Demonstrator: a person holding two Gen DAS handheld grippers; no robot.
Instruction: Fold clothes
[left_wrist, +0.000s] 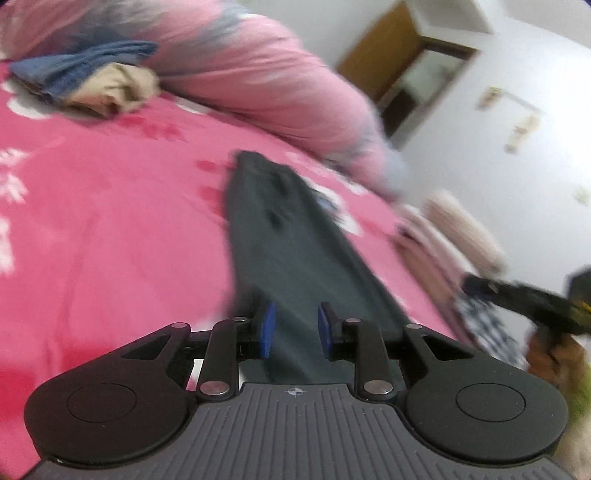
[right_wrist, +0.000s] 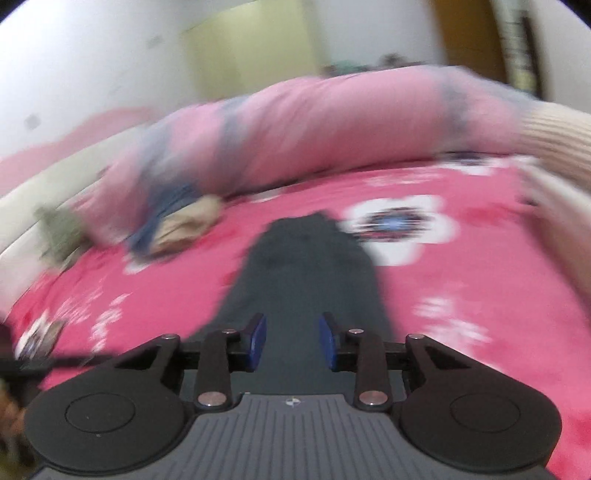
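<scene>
Two hand-held grippers, both with jaws apart and nothing pressed between the blue pads.

Item, nearest: left gripper (left_wrist: 295, 332), black linkage with blue pads (left_wrist: 269, 328), jaws parted over the near end of the garment; whether the pads brush the cloth cannot be told through the blur. Right gripper (right_wrist: 291, 341), same build, jaws likewise parted above the same garment's near end.

Item, task's thing: long dark grey-green garment (left_wrist: 288, 251), folded into a narrow strip, lying flat on the bed and running away from both cameras; its far end (right_wrist: 306, 229) rests beside a white flower print. In the left wrist view the right gripper shows at the right edge (left_wrist: 524, 295), near the strip's side.

Item, support: bright pink bed sheet with white floral print (left_wrist: 110, 221).

Item, farther: small pile of blue and beige cloth (left_wrist: 92, 81), well apart from the strip, at the foot of a rolled pink and grey quilt (left_wrist: 258, 74). Cream knitted cloth (right_wrist: 557, 136) at the right edge.

Step in hand, as judged: lengthwise fold done, near end released. Next move calls for both grippers to seize the two near corners and carry them evenly toward the far end, keeping the strip straight.
</scene>
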